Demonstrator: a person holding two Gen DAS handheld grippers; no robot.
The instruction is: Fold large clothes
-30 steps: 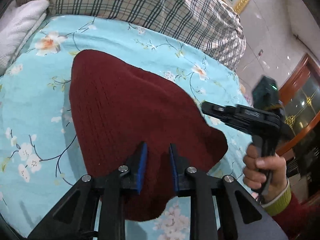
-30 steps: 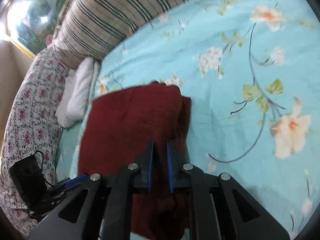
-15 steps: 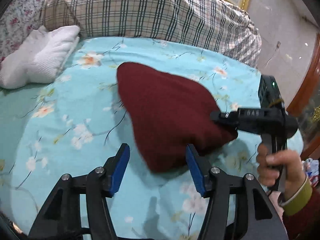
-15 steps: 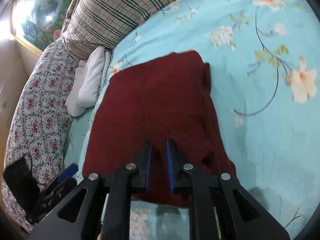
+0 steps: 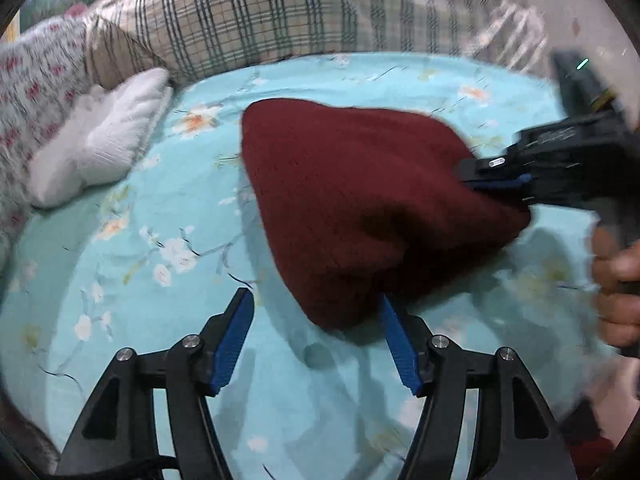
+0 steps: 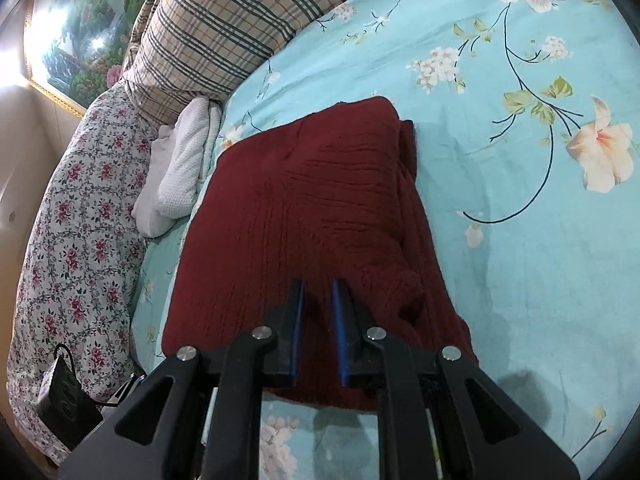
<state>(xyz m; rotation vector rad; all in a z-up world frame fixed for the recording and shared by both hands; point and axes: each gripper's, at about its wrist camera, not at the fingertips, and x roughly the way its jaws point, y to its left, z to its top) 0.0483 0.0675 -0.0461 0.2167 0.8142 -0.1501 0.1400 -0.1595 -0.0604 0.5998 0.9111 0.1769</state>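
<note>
A dark red knitted sweater (image 5: 360, 200) lies folded on the turquoise flowered bedsheet (image 5: 140, 240). My left gripper (image 5: 314, 296) is open just above the sheet. The sweater's near corner reaches between its blue pads (image 5: 234, 336), which do not press on it. In the left wrist view my right gripper (image 5: 496, 178) comes in from the right, held by a hand (image 5: 616, 280), and is shut on the sweater's right corner. From the right wrist view the sweater (image 6: 304, 208) stretches away from my right gripper (image 6: 318, 283), whose narrow gap holds red knit.
A plaid quilt (image 5: 300, 12) runs along the head of the bed. A white towel (image 5: 100, 144) and a floral pillow (image 6: 76, 216) lie to the left. A black device with a cable (image 6: 60, 392) sits at the bed's left edge. A framed painting (image 6: 80, 40) hangs behind.
My left gripper opened, let go of the sweater's near edge and pulled back, swinging left. The sweater settled onto the sheet. My right gripper sank a little at first, still closed on the knit.
</note>
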